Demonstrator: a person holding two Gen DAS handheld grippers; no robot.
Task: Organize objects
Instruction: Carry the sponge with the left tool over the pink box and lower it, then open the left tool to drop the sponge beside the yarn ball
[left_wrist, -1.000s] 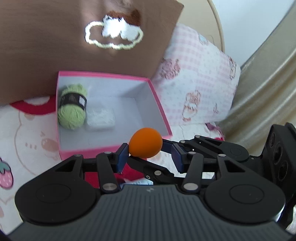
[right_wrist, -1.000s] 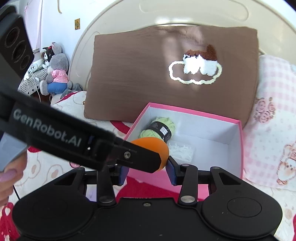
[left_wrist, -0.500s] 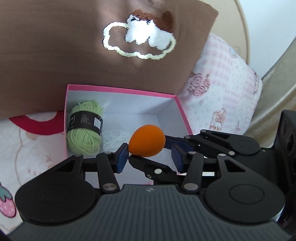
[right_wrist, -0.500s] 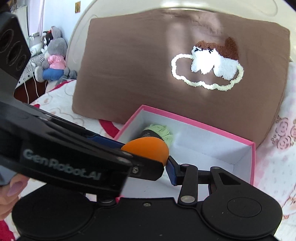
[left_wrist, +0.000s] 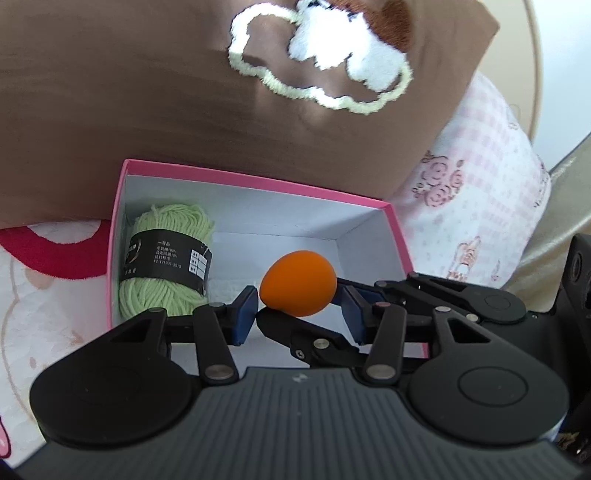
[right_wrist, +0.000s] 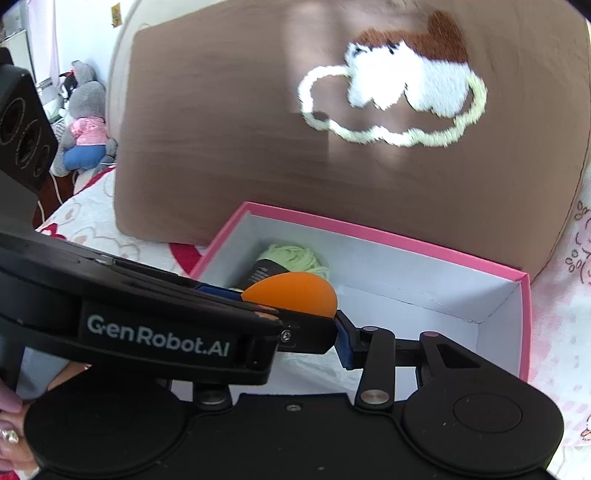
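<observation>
An orange egg-shaped sponge (left_wrist: 298, 283) (right_wrist: 291, 295) hangs over the white inside of an open pink box (left_wrist: 258, 182) (right_wrist: 369, 229). My left gripper (left_wrist: 299, 314) is shut on the sponge, one blue pad on each side of it. My right gripper (right_wrist: 291, 339) crosses it from the right and is shut on the same sponge. Its left finger is hidden behind the left gripper's body. A green yarn skein (left_wrist: 166, 258) (right_wrist: 295, 254) with a black label lies in the box's left end, with a small white bundle (left_wrist: 229, 288) beside it.
A brown cushion (left_wrist: 147, 92) (right_wrist: 221, 129) with a cloud design leans right behind the box. A pink checked pillow (left_wrist: 472, 184) lies to the right. Plush toys (right_wrist: 85, 125) sit at the far left. A person's fingers (right_wrist: 11, 424) show at the lower left. The box rests on a printed bedspread (left_wrist: 44, 295).
Both grippers have carried the sponge forward and down together. The box and cushion now look larger and closer, and the sponge hangs over the box's inside instead of its near rim.
</observation>
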